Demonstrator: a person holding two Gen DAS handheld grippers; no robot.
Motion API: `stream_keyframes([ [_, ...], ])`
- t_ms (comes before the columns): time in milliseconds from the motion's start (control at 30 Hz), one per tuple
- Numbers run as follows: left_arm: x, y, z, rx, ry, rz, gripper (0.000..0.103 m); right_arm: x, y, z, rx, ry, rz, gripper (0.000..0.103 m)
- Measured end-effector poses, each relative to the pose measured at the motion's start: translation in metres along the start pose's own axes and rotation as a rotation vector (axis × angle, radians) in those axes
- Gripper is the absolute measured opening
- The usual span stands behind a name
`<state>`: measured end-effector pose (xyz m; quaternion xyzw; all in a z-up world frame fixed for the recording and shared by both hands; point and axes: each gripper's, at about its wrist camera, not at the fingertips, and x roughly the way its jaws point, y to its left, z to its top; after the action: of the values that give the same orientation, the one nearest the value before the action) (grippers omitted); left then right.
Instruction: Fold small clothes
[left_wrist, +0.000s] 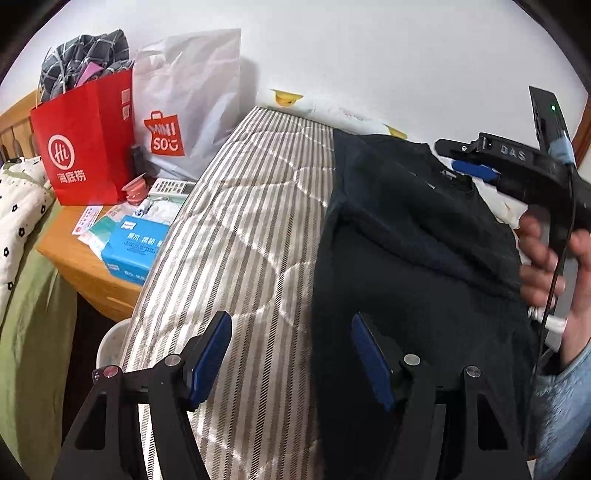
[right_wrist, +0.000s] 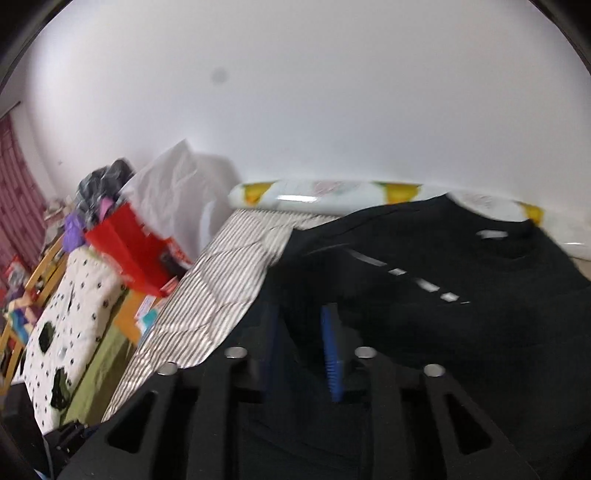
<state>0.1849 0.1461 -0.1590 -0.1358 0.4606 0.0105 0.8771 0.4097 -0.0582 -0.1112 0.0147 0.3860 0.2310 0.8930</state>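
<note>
Since the black top (left_wrist: 413, 258) lies spread on the striped mattress (left_wrist: 251, 221), soft and floppy, a hem or sleeve edge looks like the best grab. The left gripper (left_wrist: 291, 354) gapes wide, empty; the right gripper (right_wrist: 299, 347) is part-open, its grip unclear.

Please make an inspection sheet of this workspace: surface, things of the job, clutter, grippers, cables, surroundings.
Surface: striped quilt on a bed.
Job's things: black garment lying on the quilt, partly folded over itself.
Clutter: red paper bag, white Miniso bag, blue tissue pack and remote control on the wooden bedside table.
Grippers: left gripper open, jaws wide, empty; right gripper jaws apart, over the garment, grasp unclear.
Cables: black cable and white cable by the person's hand.
Surroundings: white wall; patterned pillow; dotted white blanket.
</note>
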Motion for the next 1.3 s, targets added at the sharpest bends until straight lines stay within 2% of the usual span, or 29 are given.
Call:
stream_keyframes([
  [33,0.0,-0.002,0.002,0.005,-0.003,-0.006,0.065,-0.004,0.001,-0.004,-0.007,-0.005,0.011,0.064],
  [67,0.001,-0.004,0.004,0.009,-0.004,-0.009,0.065,-0.01,0.0,-0.007,-0.022,-0.021,0.017,0.067],
  [167,0.006,-0.015,0.011,0.023,-0.007,-0.028,0.065,-0.042,-0.022,-0.021,-0.037,-0.059,-0.036,0.067],
  [267,0.015,-0.029,0.021,0.045,-0.008,-0.043,0.065,-0.072,-0.067,-0.04,0.013,-0.049,-0.083,0.067],
  [433,0.034,-0.056,0.04,0.087,-0.005,-0.056,0.065,-0.121,-0.153,-0.089,0.037,-0.025,-0.367,0.066],
  [467,0.04,-0.063,0.044,0.108,-0.001,-0.049,0.065,-0.132,-0.173,-0.102,0.048,-0.011,-0.43,0.066],
  [667,0.068,-0.103,0.061,0.239,0.006,0.034,0.065,-0.163,-0.241,-0.153,0.089,0.049,-0.616,0.066],
  [733,0.079,-0.116,0.064,0.284,0.023,0.088,0.065,-0.163,-0.256,-0.167,0.103,0.079,-0.646,0.066],
  [800,0.088,-0.126,0.067,0.325,0.021,0.111,0.065,-0.16,-0.273,-0.177,0.131,0.105,-0.656,0.066],
  [900,0.101,-0.139,0.069,0.377,0.021,0.166,0.065,-0.152,-0.287,-0.179,0.165,0.116,-0.658,0.066],
  [1000,0.111,-0.145,0.072,0.404,0.013,0.198,0.057,-0.146,-0.292,-0.174,0.171,0.093,-0.673,0.061],
  [1033,0.113,-0.146,0.073,0.407,0.006,0.198,0.047,-0.143,-0.294,-0.171,0.17,0.091,-0.675,0.057],
  [1100,0.116,-0.147,0.078,0.399,-0.003,0.207,0.033,-0.136,-0.294,-0.167,0.158,0.103,-0.651,0.041],
  [1133,0.116,-0.145,0.079,0.389,-0.006,0.21,0.021,-0.135,-0.295,-0.166,0.154,0.109,-0.651,0.028],
  [1167,0.114,-0.141,0.081,0.369,-0.014,0.203,0.016,-0.136,-0.295,-0.164,0.16,0.103,-0.663,0.021],
  [1233,0.106,-0.132,0.084,0.333,-0.029,0.166,0.012,-0.144,-0.304,-0.164,0.204,0.074,-0.669,0.019],
  [1300,0.098,-0.127,0.085,0.317,-0.024,0.104,0.011,-0.152,-0.314,-0.168,0.253,0.068,-0.683,0.019],
])
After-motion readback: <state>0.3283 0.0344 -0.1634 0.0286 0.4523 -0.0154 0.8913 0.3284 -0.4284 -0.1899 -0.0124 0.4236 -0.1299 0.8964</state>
